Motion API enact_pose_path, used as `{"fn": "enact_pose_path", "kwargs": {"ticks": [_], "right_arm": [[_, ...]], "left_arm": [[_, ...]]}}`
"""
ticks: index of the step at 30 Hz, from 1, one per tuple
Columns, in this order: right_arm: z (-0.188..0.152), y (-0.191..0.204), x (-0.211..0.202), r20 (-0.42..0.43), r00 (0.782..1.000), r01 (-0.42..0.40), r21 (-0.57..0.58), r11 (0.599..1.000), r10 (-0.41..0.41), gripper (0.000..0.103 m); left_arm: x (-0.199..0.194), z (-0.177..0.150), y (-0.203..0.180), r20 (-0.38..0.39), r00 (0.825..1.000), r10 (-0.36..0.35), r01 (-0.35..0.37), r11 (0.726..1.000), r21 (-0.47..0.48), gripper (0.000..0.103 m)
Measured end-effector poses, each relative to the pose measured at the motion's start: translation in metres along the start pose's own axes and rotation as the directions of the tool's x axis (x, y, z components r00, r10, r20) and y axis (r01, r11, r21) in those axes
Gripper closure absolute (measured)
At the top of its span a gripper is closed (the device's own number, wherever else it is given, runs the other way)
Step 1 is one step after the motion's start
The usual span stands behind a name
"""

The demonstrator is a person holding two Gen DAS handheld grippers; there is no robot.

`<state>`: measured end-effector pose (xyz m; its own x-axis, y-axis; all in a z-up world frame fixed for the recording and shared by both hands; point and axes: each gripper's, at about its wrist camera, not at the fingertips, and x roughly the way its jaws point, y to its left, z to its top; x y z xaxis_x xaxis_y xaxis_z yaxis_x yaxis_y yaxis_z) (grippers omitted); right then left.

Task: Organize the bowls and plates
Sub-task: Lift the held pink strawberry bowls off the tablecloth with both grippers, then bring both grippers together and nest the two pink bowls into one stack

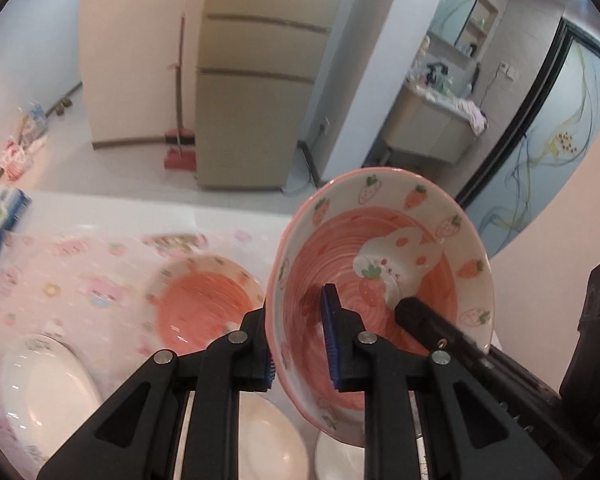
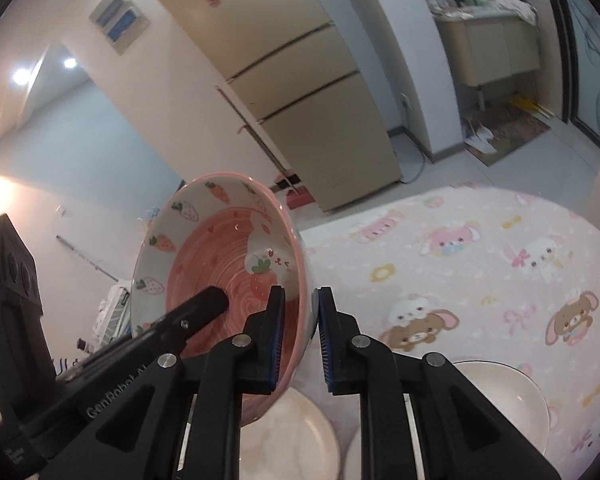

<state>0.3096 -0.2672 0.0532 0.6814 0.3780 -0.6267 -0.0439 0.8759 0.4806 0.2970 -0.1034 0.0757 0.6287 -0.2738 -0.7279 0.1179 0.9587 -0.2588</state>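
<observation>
Left wrist view: second pink strawberry bowl [image 1: 206, 304] sitting left of centre on pink cartoon tablecloth [image 1: 80, 276]. Left gripper [image 1: 300, 344] pinching the near rim of glossy pink strawberry-print ceramic bowl [image 1: 384, 276], tilted, centre-right. Right wrist view: right gripper [image 2: 298, 340] straddling the rim; right pad looking slightly off, grip unclear.
</observation>
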Motion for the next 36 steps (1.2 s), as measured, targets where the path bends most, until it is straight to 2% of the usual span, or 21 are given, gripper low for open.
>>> {"fn": "enact_pose_path", "kwargs": {"ticks": [3,7,12,16,18,24,36], "right_arm": [[0.004,0.029,-0.004,0.012,1.000,-0.021,-0.025,0.999,0.021,0.086],[0.003,0.060,0.000,0.020,0.999,-0.047,-0.057,0.997,0.048,0.086],[-0.012,0.074,0.019,-0.005,0.997,-0.082,-0.072,0.994,0.082,0.086],[-0.025,0.076,0.035,-0.028,0.998,-0.062,-0.119,0.991,0.059,0.086],[-0.026,0.073,0.045,-0.040,0.998,-0.048,-0.111,0.993,0.044,0.086],[-0.026,0.054,0.063,-0.070,0.996,-0.056,-0.045,0.997,0.053,0.086],[-0.036,0.043,0.109,-0.117,0.993,-0.013,-0.114,0.993,0.000,0.086]], "left_arm": [[-0.024,0.004,0.019,0.051,0.999,0.014,-0.013,1.000,-0.020,0.085],[-0.039,0.007,0.044,0.079,0.997,0.011,-0.007,0.998,-0.055,0.085],[-0.047,-0.003,0.074,0.115,0.993,0.036,-0.027,0.997,-0.079,0.085],[-0.040,-0.017,0.091,0.150,0.988,0.023,-0.005,0.993,-0.120,0.085],[-0.029,-0.018,0.092,0.128,0.991,0.043,-0.030,0.995,-0.100,0.085],[-0.005,-0.021,0.104,0.058,0.998,-0.011,0.019,0.992,-0.126,0.085],[0.034,-0.032,0.100,-0.004,0.996,0.091,-0.091,0.994,-0.062,0.085]]}}
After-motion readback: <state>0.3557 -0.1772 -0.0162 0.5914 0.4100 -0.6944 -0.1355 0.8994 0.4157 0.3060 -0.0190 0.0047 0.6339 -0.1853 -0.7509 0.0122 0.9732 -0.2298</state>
